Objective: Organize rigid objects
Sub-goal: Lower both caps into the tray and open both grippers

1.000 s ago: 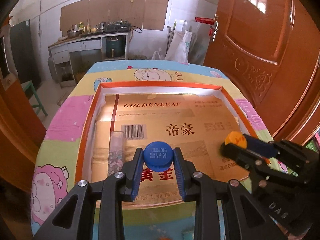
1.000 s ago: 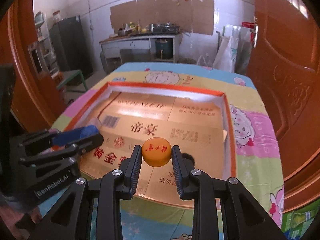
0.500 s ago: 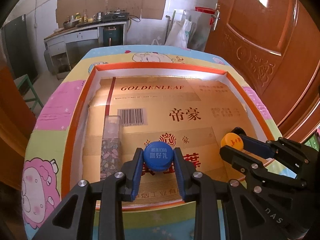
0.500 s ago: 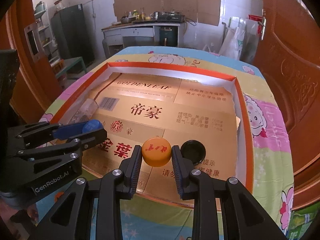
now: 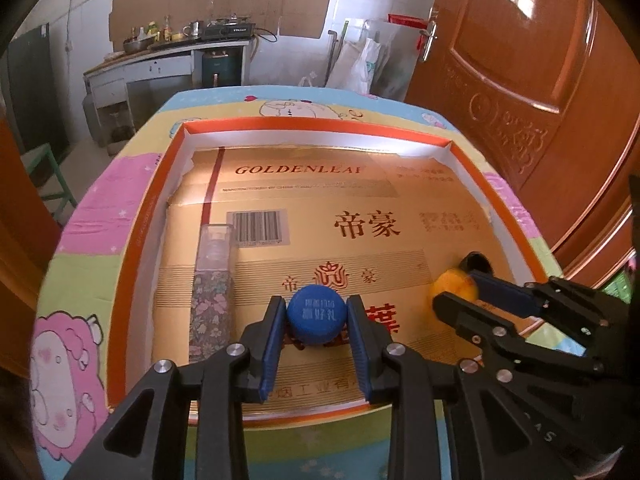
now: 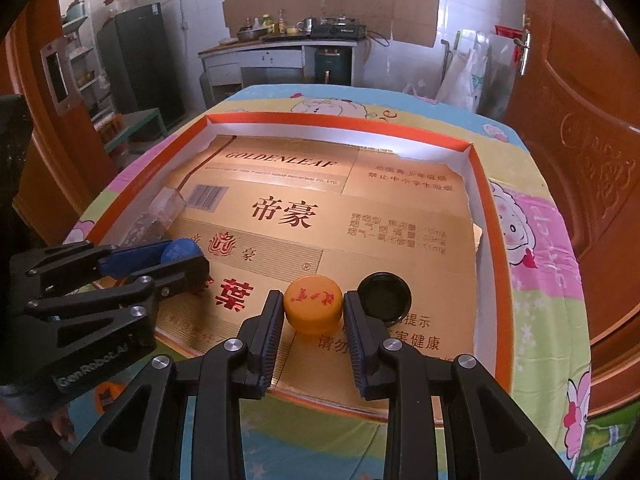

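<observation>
- Two round plastic bottle caps are being set down inside the shallow orange-rimmed cardboard tray (image 5: 149, 216) — this is the placing step, judged from how low both caps sit over the tray's gold printed cardboard floor (image 5: 320, 208).
- Left gripper (image 5: 317, 322) is clenched on the blue ribbed cap (image 5: 317, 314), its blue pads pressed on either side; the cap sits near the tray's front edge, about midway along it.
- Right gripper (image 6: 313, 312) has just been easing its jaws apart, with the orange cap with red lettering (image 6: 313, 303) between them; in the right wrist view the pads look to be touching the cap's sides, so I read it as a loosening hold rather than a full release.
- A black round lid lying open side up (image 6: 384, 295) rests on the tray floor, just beside the orange cap, toward the tray's right wall.
- A clear rectangular plastic box with floral paper inside (image 5: 214, 280) lies along the tray's left wall.
- Next move, as I judge it: open both sets of jaws fully, then lift straight up — the caps are light and smooth-topped, and could tip or roll if a pad drags.
- The right side also calls for care not to nudge the black lid.
</observation>
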`<state>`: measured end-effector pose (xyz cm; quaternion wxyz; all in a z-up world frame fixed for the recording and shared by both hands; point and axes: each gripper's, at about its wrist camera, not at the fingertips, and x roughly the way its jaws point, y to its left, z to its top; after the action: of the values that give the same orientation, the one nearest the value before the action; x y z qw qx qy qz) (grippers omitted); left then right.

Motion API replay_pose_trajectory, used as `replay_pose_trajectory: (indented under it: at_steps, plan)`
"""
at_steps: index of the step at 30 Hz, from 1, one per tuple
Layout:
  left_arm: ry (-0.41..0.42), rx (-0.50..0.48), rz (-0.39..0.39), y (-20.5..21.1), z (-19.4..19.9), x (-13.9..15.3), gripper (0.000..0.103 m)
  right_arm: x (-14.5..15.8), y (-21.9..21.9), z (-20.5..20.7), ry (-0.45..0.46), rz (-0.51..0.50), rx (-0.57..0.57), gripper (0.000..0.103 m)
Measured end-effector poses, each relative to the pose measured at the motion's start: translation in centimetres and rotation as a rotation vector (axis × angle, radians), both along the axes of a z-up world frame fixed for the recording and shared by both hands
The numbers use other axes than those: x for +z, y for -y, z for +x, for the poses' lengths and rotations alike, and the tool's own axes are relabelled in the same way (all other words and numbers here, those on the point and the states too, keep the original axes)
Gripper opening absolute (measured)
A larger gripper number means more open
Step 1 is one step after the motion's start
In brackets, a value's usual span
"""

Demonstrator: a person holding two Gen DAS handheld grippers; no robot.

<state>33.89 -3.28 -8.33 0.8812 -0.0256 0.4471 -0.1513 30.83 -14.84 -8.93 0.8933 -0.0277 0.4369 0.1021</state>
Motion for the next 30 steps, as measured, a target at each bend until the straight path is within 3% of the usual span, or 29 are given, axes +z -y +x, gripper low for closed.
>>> replay_pose_trajectory:
  at_steps: [3,5,8,15,21,30]
  plan:
    - [0.013,-0.002,-0.022,-0.2,-0.3,0.3,0.032,0.0,0.3,-0.1,0.001,0.015,-0.001,0.046]
    - [0.038,-0.002,-0.021,-0.1,-0.6,0.9,0.035,0.0,0.3,-0.1,0.000,0.021,0.002,0.049]
    - [0.076,-0.003,-0.030,-0.1,-1.2,1.8,0.041,0.2,0.3,-0.3,0.008,0.014,0.000,0.049]
    - [0.111,0.011,-0.056,-0.6,-1.6,3.1,0.041,1.3,1.2,-0.9,0.036,0.055,-0.018,0.048]
    - [0.143,0.035,-0.024,-0.7,-2.4,4.2,0.041,2.1,1.8,-1.5,0.049,0.079,-0.036,0.049]
    - [0.258,0.075,0.009,-2.2,-6.7,7.5,0.041,5.2,0.9,-5.0,0.112,0.061,-0.029,0.049]
